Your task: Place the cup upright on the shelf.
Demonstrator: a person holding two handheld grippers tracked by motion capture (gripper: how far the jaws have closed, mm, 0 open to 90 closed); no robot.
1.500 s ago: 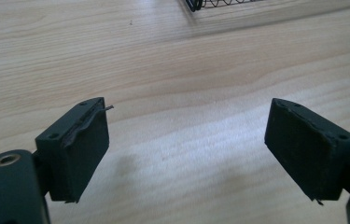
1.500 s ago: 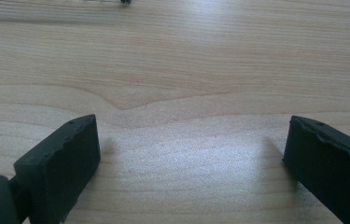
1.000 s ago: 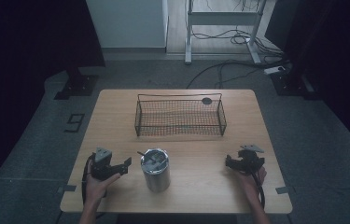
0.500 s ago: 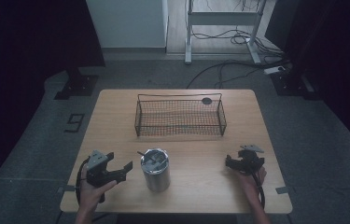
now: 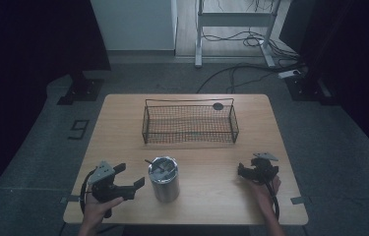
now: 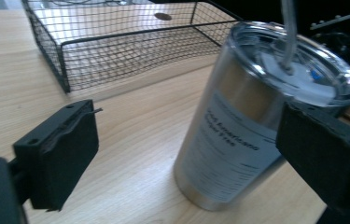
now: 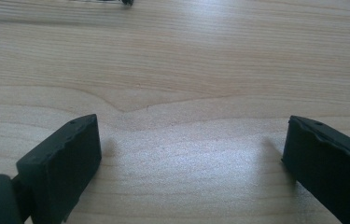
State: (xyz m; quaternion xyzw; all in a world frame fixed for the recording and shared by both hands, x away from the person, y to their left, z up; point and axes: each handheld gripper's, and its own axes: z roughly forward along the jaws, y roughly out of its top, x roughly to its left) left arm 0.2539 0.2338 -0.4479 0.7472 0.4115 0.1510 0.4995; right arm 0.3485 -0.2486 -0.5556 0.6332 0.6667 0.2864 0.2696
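Since a second ago, the left tongs [image 5: 129, 179] have swung toward the steel tumbler, while the right tongs [image 5: 243, 172] stayed put. A wooden desk [image 5: 118, 128] carries everything. A black wire basket [image 5: 189, 123] sits at twelve o'clock, toward the far edge. The steel tumbler [image 5: 164, 179], lidded with a straw, stands at six o'clock, near the front edge. Left tongs at eight o'clock gape wide beside it. Right tongs at four o'clock gape wide over bare wood.
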